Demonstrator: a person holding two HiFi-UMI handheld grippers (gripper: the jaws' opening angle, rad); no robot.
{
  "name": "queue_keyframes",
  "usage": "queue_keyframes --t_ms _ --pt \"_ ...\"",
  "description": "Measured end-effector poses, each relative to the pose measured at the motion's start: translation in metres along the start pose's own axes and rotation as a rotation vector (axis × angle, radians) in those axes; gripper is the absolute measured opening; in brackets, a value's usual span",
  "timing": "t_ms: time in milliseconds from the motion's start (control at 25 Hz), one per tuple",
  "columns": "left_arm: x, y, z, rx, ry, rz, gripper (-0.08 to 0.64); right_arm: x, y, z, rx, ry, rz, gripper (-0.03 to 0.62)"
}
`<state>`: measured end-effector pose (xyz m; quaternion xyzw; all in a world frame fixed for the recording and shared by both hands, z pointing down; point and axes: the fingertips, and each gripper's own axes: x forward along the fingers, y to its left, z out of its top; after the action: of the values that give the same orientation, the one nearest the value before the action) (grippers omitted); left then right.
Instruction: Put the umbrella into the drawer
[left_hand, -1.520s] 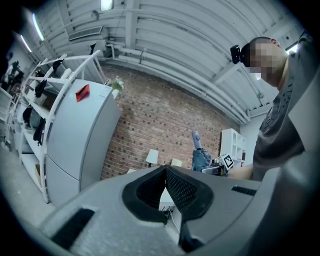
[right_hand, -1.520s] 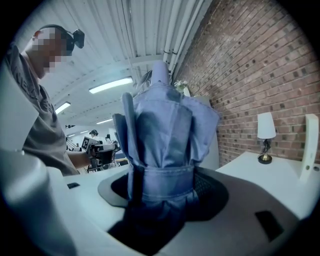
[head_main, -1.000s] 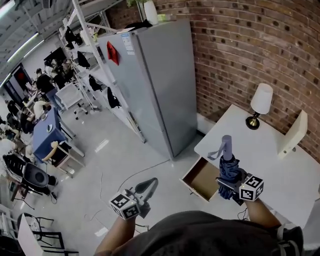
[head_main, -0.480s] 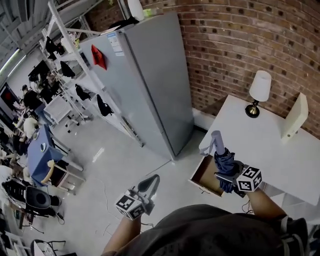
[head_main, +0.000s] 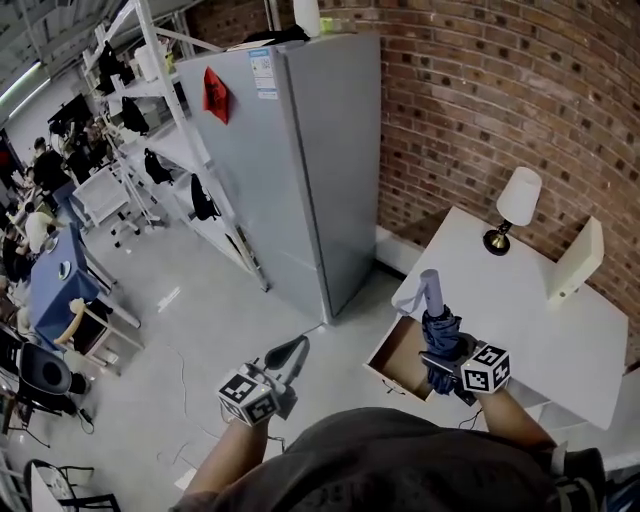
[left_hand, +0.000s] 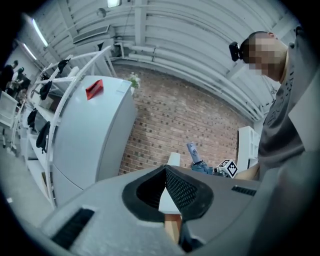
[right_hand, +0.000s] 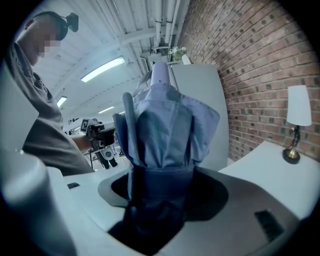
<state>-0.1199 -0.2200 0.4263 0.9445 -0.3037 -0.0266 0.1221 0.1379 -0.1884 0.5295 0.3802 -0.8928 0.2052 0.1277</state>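
In the head view, we see the folded umbrella (head_main: 437, 330) clamped in the right gripper (head_main: 440, 362), its handle pointing toward 12 o'clock. The open drawer (head_main: 395, 355) lies at its 8 o'clock, under the white table (head_main: 530, 300). The left gripper (head_main: 288, 352) hovers at the frame's 7 o'clock, its forearm rising from the bottom edge.

In the left gripper view, its fingertips (left_hand: 175, 182) seem to meet with nothing between them, though the wide lens blurs this.

In the right gripper view, the jaws press the upright umbrella (right_hand: 165, 125) from both sides.
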Motion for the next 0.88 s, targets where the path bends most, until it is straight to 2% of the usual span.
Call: queue_keyframes --t_ms 160,320,440,600,880 --pt "0.002 -0.005 -0.001 -0.022 -0.019 0.018 0.0 0.001 -0.01 -0.013 0.005 0.035 0.006 0.259" --pt "0.003 -0.003 -0.012 -0.011 0.003 0.043 0.0 0.009 -0.023 -0.035 0.024 0.084 0.007 0.259" --pt "0.01 -0.004 -0.019 -0.054 -0.004 0.038 0.0 0.017 -0.035 -0.054 0.047 0.119 -0.002 0.259" --pt "0.015 0.009 -0.04 -0.031 0.058 0.059 0.0 0.032 -0.054 -0.082 0.08 0.172 -0.018 0.259" --pt "0.017 0.022 -0.084 -0.105 0.126 0.069 0.0 0.057 -0.08 -0.164 0.183 0.309 -0.059 0.259"
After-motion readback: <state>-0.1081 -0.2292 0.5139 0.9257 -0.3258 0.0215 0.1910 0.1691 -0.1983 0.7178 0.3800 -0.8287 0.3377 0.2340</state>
